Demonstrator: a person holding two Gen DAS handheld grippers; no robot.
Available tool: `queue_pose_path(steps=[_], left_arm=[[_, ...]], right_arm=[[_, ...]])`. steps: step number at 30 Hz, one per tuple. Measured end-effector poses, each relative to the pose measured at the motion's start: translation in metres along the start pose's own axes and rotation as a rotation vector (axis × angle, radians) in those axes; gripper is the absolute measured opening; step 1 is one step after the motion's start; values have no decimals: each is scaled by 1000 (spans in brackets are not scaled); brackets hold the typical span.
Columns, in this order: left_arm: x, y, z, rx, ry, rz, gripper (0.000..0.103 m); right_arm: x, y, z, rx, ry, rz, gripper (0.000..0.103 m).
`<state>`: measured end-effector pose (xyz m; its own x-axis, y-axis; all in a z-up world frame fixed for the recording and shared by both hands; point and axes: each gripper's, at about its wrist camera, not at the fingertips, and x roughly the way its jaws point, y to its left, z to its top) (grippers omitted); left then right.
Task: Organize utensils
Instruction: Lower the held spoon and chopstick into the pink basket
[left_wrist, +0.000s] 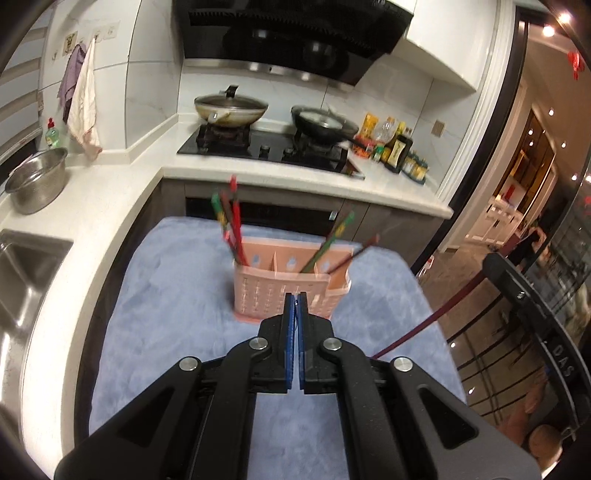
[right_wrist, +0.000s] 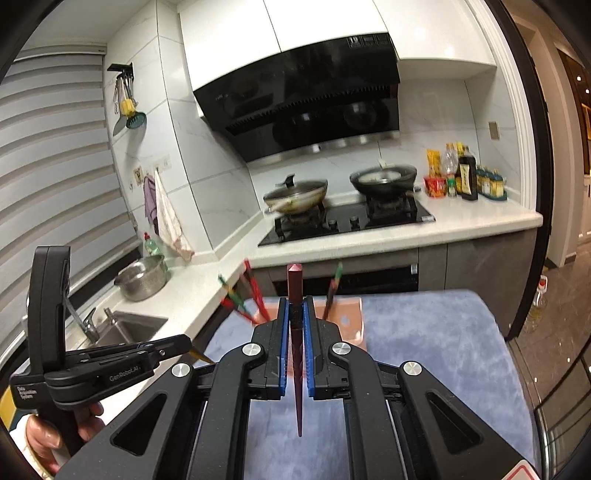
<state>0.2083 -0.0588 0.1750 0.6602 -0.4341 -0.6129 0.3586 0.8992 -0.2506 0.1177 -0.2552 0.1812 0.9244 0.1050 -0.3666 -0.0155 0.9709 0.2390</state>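
Left gripper (left_wrist: 296, 295) closed, blue pads (left_wrist: 290, 332) pressed together; whether anything thin sits between them cannot be told, though in the right wrist view a tan tip pokes out past its fingers (right_wrist: 162, 347). Right gripper (right_wrist: 296, 301) clamped on a dark red chopstick (right_wrist: 295, 325), held upright along the fingers, blunt end up, point down toward the blue cloth (right_wrist: 424, 350). Same chopstick (left_wrist: 402, 334) seen from the left wrist as a long maroon streak at right, its upper end cut off behind the other tool.

Pink holder (left_wrist: 284, 280) standing on the cloth, far of both grippers, split into compartments. Red and green chopsticks (left_wrist: 231, 225) leaning in its left compartment, blurred, count unclear. Two more (left_wrist: 332, 240) slanting right from the right compartments. Holder mostly hidden behind the fingers in the right wrist view, only its right corner (right_wrist: 351, 317) showing.

Steel pot (left_wrist: 35, 181) on the counter at left, near the sink (left_wrist: 22, 273). Two pans (left_wrist: 231, 107) on the far stove.
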Motion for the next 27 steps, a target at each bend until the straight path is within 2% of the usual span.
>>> queue_pose_path(steps=[6, 14, 21, 27], left_arm=[[5, 0, 46, -10, -61, -26, 1], [41, 9, 84, -41, -60, -14, 1], [77, 17, 93, -46, -29, 23, 1], [104, 21, 87, -40, 12, 40, 1]], right_arm=[[26, 5, 46, -20, -69, 2, 7], [72, -3, 85, 14, -108, 2, 7], [114, -9, 90, 15, -78, -16, 7], [144, -17, 79, 39, -24, -15, 7]])
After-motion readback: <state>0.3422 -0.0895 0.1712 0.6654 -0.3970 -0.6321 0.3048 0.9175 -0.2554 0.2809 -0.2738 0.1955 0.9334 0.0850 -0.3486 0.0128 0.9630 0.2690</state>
